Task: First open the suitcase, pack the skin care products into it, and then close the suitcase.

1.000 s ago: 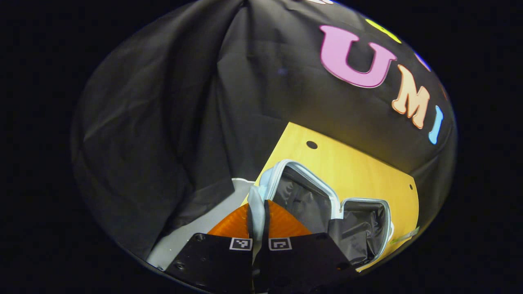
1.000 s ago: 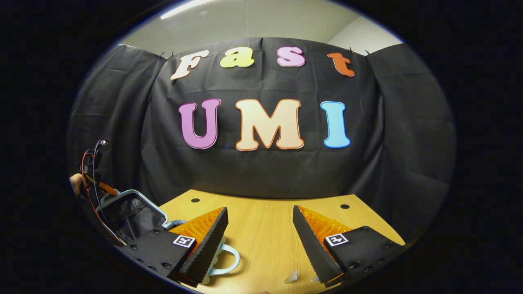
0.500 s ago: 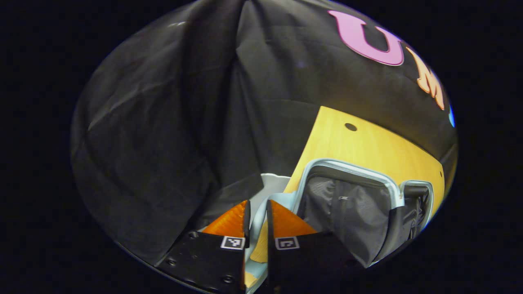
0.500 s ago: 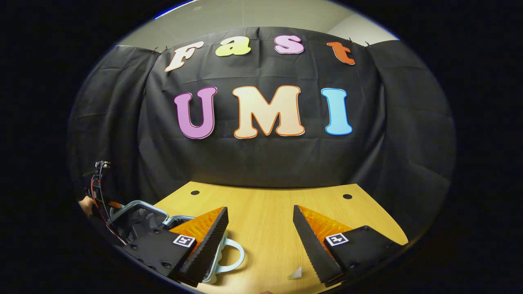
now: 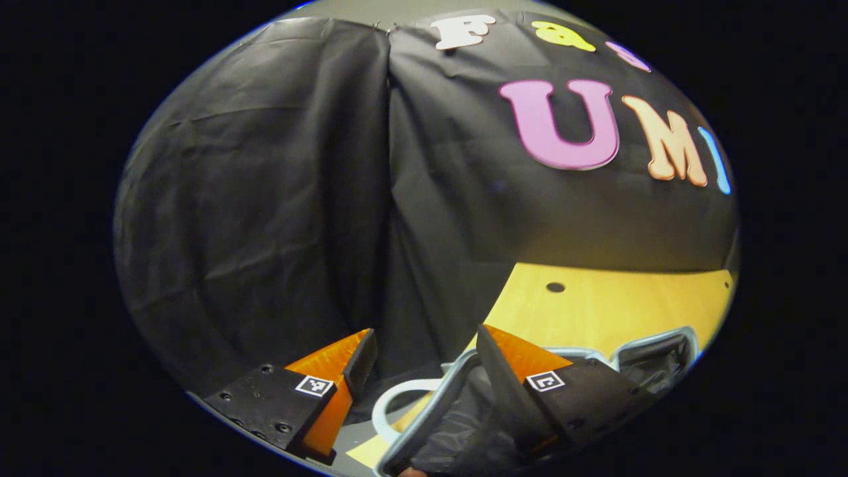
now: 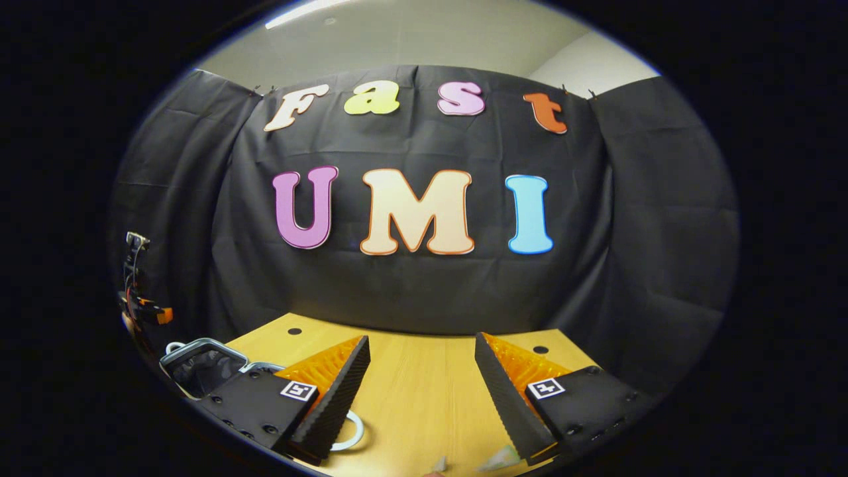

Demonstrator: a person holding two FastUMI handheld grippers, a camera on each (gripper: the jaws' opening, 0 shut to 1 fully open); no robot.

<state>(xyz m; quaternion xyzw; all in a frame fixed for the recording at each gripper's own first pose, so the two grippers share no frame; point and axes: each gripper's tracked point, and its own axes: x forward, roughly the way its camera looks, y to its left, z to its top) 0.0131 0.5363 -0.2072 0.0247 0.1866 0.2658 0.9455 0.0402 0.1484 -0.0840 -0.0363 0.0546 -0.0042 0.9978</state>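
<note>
suitcase [image 5: 464,411] unzipped at table [image 5: 616,305] edge, both hand-held grippers released, left [image 5: 424,358], right [image 6: 422,371]

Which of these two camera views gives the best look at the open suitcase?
The left gripper view: the suitcase sits right below the camera, its pale rim, dark lining and handle loop visible between the fingers. The right gripper view shows the suitcase small at the left edge, partly behind a finger.

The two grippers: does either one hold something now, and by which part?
Nothing is held. The left gripper and the right gripper are both open; the suitcase lies open on the table.
</note>
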